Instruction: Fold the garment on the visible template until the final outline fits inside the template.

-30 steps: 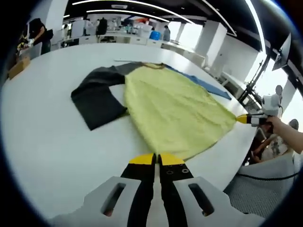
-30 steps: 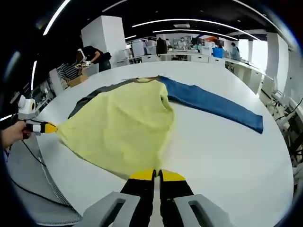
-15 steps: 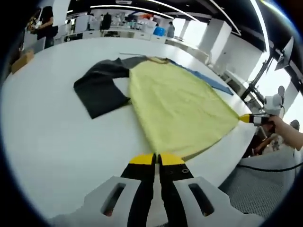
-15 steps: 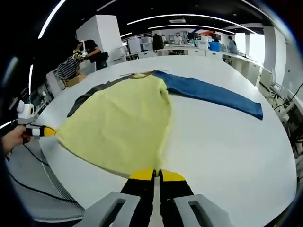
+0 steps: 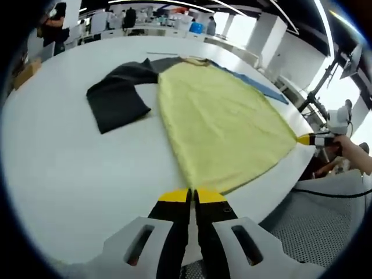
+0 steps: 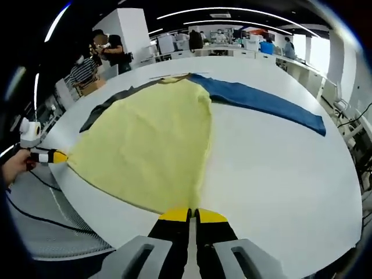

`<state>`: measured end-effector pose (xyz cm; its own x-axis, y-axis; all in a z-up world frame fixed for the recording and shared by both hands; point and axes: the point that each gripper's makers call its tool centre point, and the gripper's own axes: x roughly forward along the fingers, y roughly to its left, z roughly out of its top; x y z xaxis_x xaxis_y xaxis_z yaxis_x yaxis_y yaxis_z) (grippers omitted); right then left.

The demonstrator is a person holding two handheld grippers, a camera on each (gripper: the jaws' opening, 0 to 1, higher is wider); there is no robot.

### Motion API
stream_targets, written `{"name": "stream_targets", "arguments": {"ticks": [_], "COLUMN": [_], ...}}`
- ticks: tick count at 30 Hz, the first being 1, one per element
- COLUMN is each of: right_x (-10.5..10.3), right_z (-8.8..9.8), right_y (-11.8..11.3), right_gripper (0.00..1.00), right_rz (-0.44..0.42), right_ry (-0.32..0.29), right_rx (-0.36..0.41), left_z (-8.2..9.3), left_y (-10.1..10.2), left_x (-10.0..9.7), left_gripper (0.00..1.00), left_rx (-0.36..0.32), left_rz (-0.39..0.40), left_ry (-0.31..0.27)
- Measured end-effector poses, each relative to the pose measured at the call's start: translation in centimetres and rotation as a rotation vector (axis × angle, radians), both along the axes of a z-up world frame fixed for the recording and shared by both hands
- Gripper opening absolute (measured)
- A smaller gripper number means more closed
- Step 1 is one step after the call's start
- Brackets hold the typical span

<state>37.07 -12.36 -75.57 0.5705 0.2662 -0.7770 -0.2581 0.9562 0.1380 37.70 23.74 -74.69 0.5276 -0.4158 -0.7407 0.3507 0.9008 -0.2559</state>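
Shirt is spread flat on the white table, its yellow body widening toward the near edge, hem corners held at both sides. In the left gripper view the left gripper is seen with its yellow-tipped jaws pressed together on the near hem corner of the shirt; the fabric edge meets the tips. The dark sleeve is laid out to the side on the table, bent at an angle, touching the yellow body near the collar. A blue sleeve is seen past the far side of the body, mostly hidden. The right gripper is seen at the other hem corner, at the table edge, held by a hand.

In the right gripper view the right gripper is shown with jaws closed on the hem corner of the shirt. The blue sleeve is stretched flat across the table, well apart from the hem. The left gripper is seen at the opposite corner, pinching it, with a hand behind. No template outline can be made out on the table. People are seen at desks far behind.
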Motion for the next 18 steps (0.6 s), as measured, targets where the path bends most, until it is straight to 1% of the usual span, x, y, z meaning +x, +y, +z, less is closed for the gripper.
{"name": "stream_targets", "arguments": {"ticks": [6, 11, 18], "right_x": [-0.6, -1.3, -1.5], "right_z": [0.0, 0.0, -0.1], "right_y": [-0.1, 0.0, 0.1], "right_gripper": [0.0, 0.0, 0.0], "right_rz": [0.004, 0.002, 0.004], "right_ry": [0.024, 0.042, 0.047], "right_rx": [-0.008, 0.022, 0.02], "left_z": [-0.3, -0.5, -0.7], "left_y": [0.0, 0.2, 0.2], "left_x": [-0.7, -1.2, -1.5], "left_gripper": [0.0, 0.0, 0.0], "left_rx": [0.028, 0.078, 0.084], "left_rz": [-0.008, -0.012, -0.008], "left_ry": [0.013, 0.012, 0.018]}}
